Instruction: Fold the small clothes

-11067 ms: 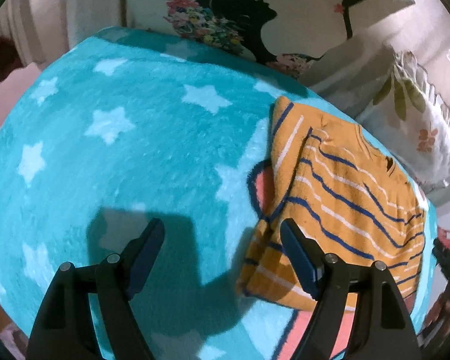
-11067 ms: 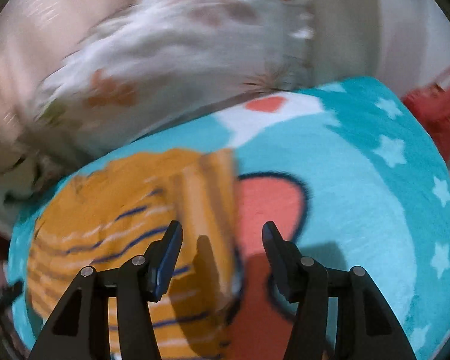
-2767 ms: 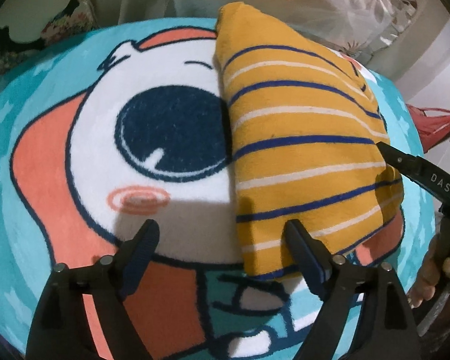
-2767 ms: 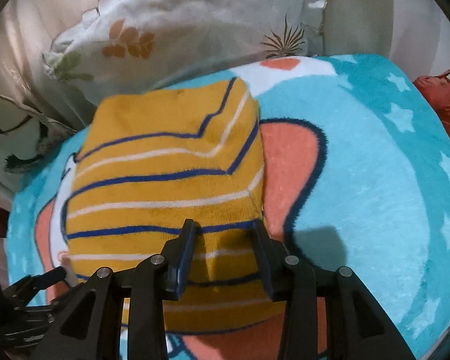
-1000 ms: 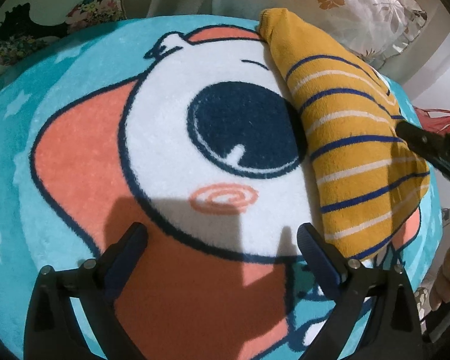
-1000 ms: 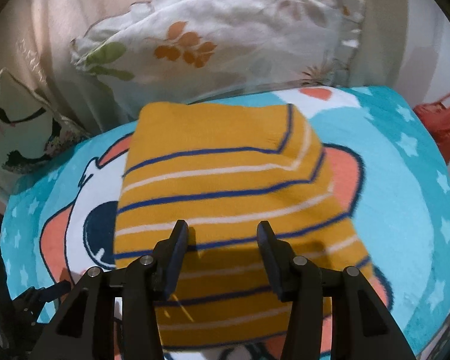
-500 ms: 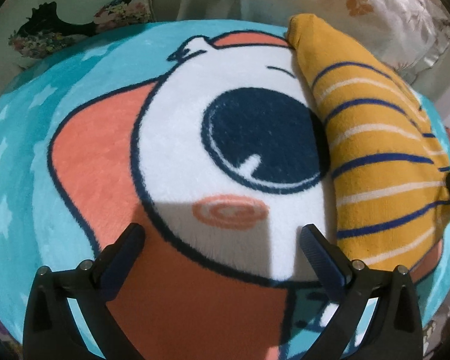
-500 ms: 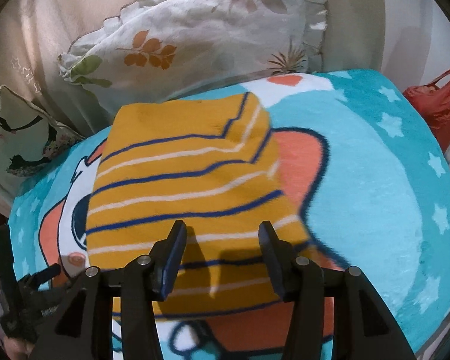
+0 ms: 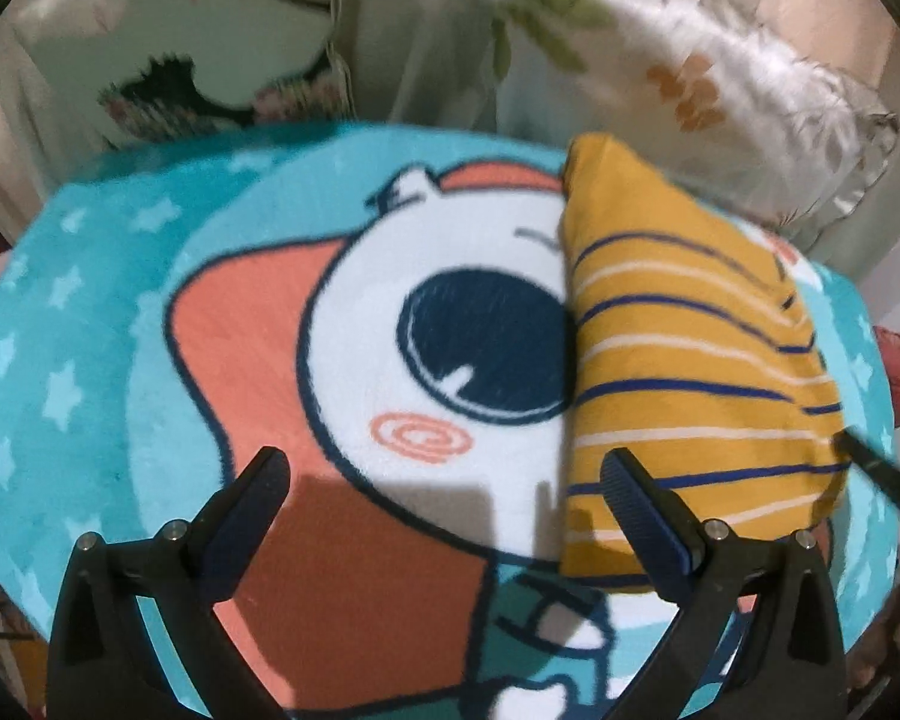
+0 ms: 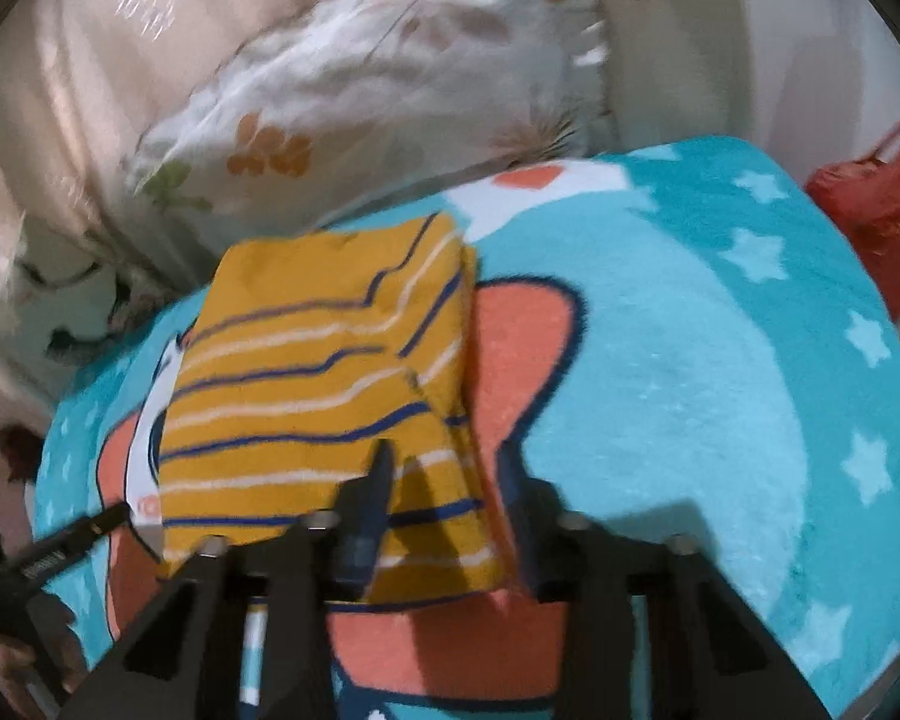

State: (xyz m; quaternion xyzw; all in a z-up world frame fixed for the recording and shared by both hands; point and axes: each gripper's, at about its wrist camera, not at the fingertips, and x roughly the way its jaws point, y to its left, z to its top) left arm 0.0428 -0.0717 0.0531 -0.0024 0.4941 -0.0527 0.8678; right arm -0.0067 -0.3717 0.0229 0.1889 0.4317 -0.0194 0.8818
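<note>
The left gripper [image 9: 444, 480] stood wide and empty over the cartoon blanket [image 9: 120, 360], its right finger at the near left corner of the folded striped garment [image 9: 690, 396]. The garment lay as a compact rectangle, so folding looked nearly done; the right gripper [image 10: 444, 468], partly spread, straddled its near right edge without pinching.

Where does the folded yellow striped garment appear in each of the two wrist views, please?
Left wrist view: the yellow striped garment lies right of centre, its near corner behind the left gripper's right finger.
Right wrist view: the garment lies left of centre, its near right corner between the right gripper's fingers.
Shared landmark: the leaf-print pillow behind the garment.
</note>
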